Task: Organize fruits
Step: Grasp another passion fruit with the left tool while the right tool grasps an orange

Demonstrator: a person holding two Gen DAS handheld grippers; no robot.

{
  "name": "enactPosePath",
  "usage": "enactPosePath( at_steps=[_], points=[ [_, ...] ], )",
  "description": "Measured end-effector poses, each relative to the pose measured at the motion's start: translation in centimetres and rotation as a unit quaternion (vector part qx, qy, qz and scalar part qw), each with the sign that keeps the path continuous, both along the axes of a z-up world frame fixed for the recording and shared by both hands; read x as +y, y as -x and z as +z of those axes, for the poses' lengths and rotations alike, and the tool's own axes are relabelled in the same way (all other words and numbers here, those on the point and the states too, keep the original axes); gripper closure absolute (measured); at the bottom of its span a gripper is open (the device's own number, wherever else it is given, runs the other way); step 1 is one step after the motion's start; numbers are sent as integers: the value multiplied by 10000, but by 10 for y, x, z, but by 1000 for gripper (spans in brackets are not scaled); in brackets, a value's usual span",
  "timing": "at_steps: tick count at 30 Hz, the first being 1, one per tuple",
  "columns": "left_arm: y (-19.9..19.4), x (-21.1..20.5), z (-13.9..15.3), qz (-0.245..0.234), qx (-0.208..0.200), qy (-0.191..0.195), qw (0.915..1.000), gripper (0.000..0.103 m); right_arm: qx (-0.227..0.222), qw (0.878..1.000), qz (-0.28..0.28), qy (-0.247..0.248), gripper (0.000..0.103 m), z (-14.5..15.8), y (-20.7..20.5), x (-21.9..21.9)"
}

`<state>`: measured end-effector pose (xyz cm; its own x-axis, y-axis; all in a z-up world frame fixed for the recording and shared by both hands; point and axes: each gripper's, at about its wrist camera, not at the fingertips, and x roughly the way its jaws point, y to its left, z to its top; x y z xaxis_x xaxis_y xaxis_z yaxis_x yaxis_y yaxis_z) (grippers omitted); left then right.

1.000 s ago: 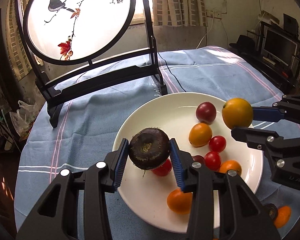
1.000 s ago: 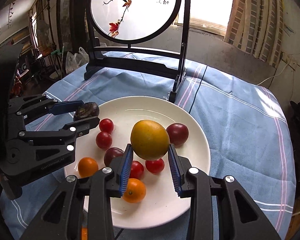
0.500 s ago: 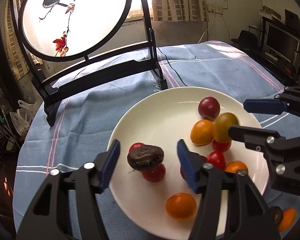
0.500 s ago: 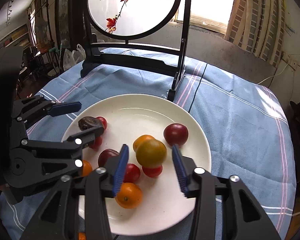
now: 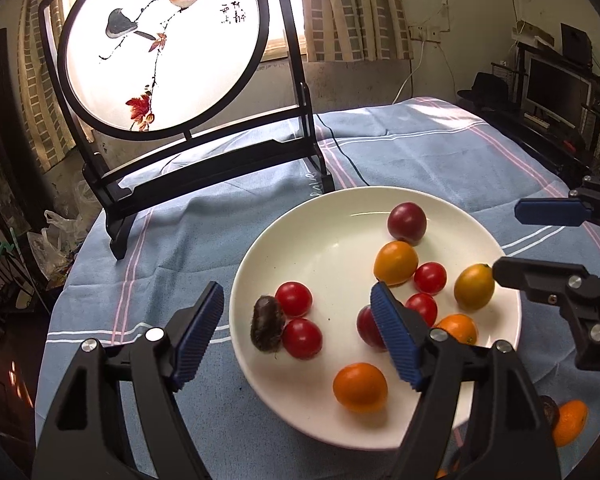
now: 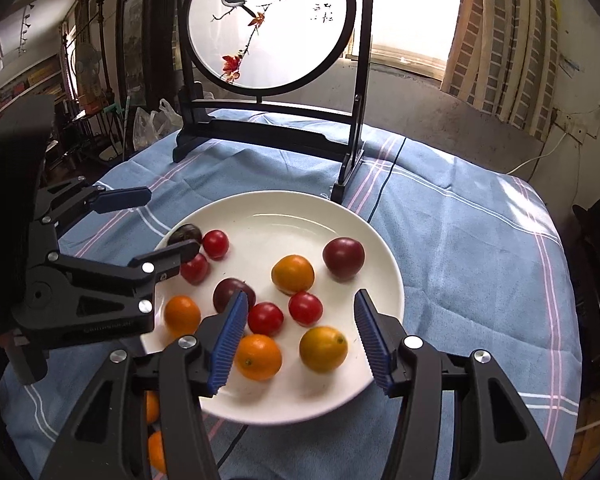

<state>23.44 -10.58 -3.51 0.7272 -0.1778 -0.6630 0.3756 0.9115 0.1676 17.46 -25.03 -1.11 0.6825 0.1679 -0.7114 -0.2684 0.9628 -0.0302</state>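
Two grippers, both open and empty: left gripper spread wide above the plate's left part, right gripper with jaws parted over the near right edge. Brown fruit lies on the plate between the left pads, leaning on a red tomato, long axis running away from the jaws, blunt end far. Yellow fruit sits between the right pads, nearly round, stem dot facing right. Other tomatoes, plums and oranges are scattered across the plate. Orange pieces remain on the cloth nearest the right hand. Painted screen stands behind.
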Motion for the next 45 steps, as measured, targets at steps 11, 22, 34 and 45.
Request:
enactPosePath(
  at_steps=[11, 22, 34, 45],
  points=[
    [92, 27, 4, -307, 58, 70, 9995, 29, -26, 9994, 245, 249, 39, -2, 121, -13],
    [172, 5, -47, -1100, 776, -129, 9908, 29, 656, 9970, 273, 312, 36, -63, 165, -21],
    [155, -3, -67, -947, 1119, -23, 9892, 29, 919, 9944, 312, 406, 59, -81, 160, -21],
    [147, -6, -74, -900, 1199, 49, 9887, 53, 895, 9953, 229, 308, 60, -77, 161, -26]
  ],
)
